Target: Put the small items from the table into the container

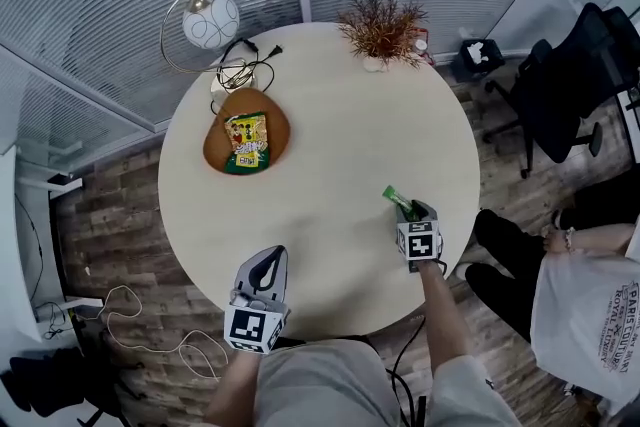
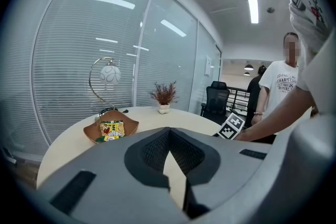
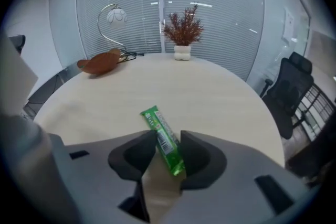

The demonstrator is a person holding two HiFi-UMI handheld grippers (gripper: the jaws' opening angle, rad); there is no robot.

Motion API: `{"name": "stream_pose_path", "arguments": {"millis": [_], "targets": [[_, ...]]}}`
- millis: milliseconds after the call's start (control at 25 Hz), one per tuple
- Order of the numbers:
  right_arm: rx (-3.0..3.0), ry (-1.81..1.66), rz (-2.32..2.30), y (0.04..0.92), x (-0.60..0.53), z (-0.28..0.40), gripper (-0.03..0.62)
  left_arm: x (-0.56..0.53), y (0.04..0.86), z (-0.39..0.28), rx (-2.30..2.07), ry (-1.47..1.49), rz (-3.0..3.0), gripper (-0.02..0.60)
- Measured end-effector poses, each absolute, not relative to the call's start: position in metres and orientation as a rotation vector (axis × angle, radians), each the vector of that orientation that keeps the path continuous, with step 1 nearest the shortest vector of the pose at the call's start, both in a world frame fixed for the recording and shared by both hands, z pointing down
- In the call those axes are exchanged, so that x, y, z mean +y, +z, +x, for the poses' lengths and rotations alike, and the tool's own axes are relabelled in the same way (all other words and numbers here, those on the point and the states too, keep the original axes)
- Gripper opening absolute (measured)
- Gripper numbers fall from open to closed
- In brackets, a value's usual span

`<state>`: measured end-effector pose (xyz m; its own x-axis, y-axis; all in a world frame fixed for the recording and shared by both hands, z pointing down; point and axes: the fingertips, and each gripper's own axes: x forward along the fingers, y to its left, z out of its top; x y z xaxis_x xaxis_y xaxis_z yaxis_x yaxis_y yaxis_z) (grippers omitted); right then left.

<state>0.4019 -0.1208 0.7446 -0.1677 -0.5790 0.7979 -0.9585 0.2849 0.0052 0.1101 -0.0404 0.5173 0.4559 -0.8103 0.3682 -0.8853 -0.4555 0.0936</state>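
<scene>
1. Right tongs [image 3: 168,135]: jaws part open and tilted down at the table, set astride the green snack stick [image 3: 163,139]. The stick lies slantwise in the gap, close to both pads. We see no real squeeze, so we call it not gripped.
2. Left tongs [image 1: 271,257]: jaws together, nothing between them. They sit low over the near table edge, apart from the work. We reckon that's just to stay out of the way.
3. The stick is flat on the round table [image 1: 330,115], near its right edge in the head view, with its far end poking out past the right jaw tips.
4. The container is the brown dish [image 1: 270,110] at the far left, well apart from the stick and just beside the lamp [image 1: 210,19] and its cable. A yellow snack bag [image 1: 246,139] already lies in it, so we judge the task part done.
5. Step in hand, as we read it: the pick. The jaws cross the stick's narrow width, which makes sense for a long thin wrapper.
6. The next move needs a close, a lift, then a carry across the table to the dish.
7. Risk: with the slant, the pads may catch edges, and the foil could twist or slip.
8. A person [image 1: 590,305] stands off the right side, clear of that path.
</scene>
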Motion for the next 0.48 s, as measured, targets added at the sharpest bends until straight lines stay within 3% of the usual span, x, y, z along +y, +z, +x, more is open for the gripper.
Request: {"name": "stream_pose_path", "arguments": {"millis": [200, 480], "targets": [[-1.844, 0.686, 1.227, 0.746, -0.094, 0.371, 0.063, -0.04, 0.52, 0.106, -1.417, 0.373, 2.46, -0.008], [-1.958, 0.731, 1.158, 0.723, -0.079, 0.283, 0.054, -0.048, 0.521, 0.075, -1.384, 0.32, 2.476, -0.008]]}}
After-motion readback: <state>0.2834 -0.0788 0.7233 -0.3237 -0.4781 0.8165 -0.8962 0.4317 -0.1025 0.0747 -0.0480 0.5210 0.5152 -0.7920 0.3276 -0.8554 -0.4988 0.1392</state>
